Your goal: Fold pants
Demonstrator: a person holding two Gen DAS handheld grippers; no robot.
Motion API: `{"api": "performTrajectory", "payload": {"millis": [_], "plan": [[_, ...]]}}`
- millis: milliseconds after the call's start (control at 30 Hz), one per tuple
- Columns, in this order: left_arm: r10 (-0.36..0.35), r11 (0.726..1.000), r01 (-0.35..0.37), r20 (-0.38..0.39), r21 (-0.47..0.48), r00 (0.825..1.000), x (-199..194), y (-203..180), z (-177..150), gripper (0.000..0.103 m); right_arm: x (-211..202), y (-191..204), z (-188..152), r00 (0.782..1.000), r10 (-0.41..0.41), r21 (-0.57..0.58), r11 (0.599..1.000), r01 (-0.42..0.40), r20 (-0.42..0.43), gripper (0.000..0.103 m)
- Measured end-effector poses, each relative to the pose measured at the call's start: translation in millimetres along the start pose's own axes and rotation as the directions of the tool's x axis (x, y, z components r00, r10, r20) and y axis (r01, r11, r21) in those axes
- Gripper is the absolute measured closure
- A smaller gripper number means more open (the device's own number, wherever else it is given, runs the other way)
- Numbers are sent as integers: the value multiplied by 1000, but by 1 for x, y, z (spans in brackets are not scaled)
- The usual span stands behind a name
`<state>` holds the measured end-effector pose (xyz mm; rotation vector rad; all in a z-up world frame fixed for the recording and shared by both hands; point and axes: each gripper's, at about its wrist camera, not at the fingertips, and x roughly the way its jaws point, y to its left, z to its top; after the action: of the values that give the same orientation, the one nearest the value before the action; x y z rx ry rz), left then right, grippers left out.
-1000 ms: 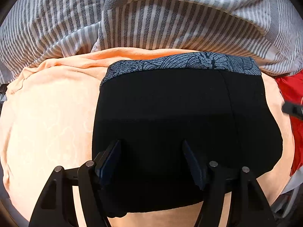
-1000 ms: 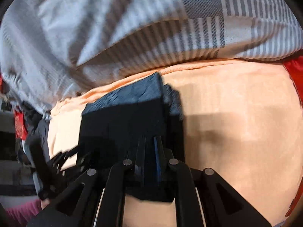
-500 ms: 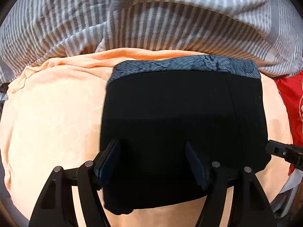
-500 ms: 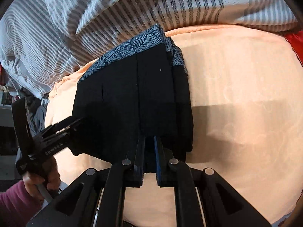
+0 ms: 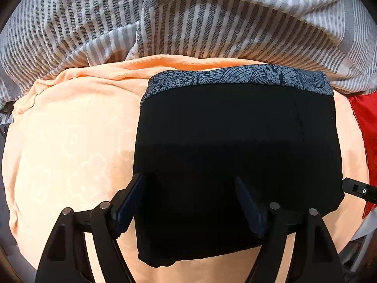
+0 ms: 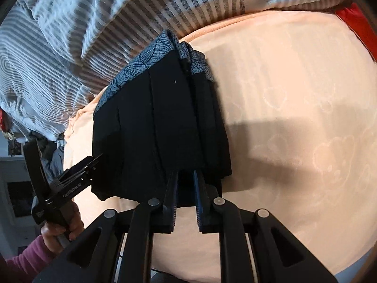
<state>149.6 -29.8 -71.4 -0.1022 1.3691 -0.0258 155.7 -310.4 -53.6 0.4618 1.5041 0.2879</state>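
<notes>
Spreading wider, the left gripper [image 5: 188, 202] stands with both fingers [image 5: 128, 206] apart over the near part of the folded black pants [image 5: 235, 141], not pinching the cloth. The right gripper [image 6: 185, 188] has just parted its jaws to a narrow gap at the pants' near edge (cloth between them). The pants lie on a peach sheet [image 5: 66, 153], patterned waistband [image 5: 235, 77] towards a striped blanket [image 5: 212, 23].

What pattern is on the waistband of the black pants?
The waistband is blue-grey with a dark line-drawn leaf or floral print, clearest in the left wrist view.
</notes>
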Motion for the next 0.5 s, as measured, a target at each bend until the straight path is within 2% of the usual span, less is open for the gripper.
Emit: {"api": "performTrajectory", "payload": {"millis": [33,67,100,167,267,500], "plan": [[-4,1000,4,-2,-1,1000,0,1,1,24,-2,1,1,1000,-3,-9,1000,3,-1,84],[-6,1000,6,-5,-5,1000,0,3,2,24,-3,2,1,1000,-7,-15,1000,7,0,77],[-8,1000,8,-11,-14,1000,-1,6,3,24,-5,3,1,1000,-14,-22,1000,14,1,66],[-22,999,21,-19,-43,1000,-2,16,6,24,-9,0,1,999,-33,-27,999,33,5,52],[-41,996,41,-8,-77,999,-7,30,11,24,-12,-6,5,999,-32,-23,999,33,17,50],[-40,994,39,-13,-101,999,-2,53,25,24,-9,-22,19,1000,12,15,1000,-12,21,37]]}}
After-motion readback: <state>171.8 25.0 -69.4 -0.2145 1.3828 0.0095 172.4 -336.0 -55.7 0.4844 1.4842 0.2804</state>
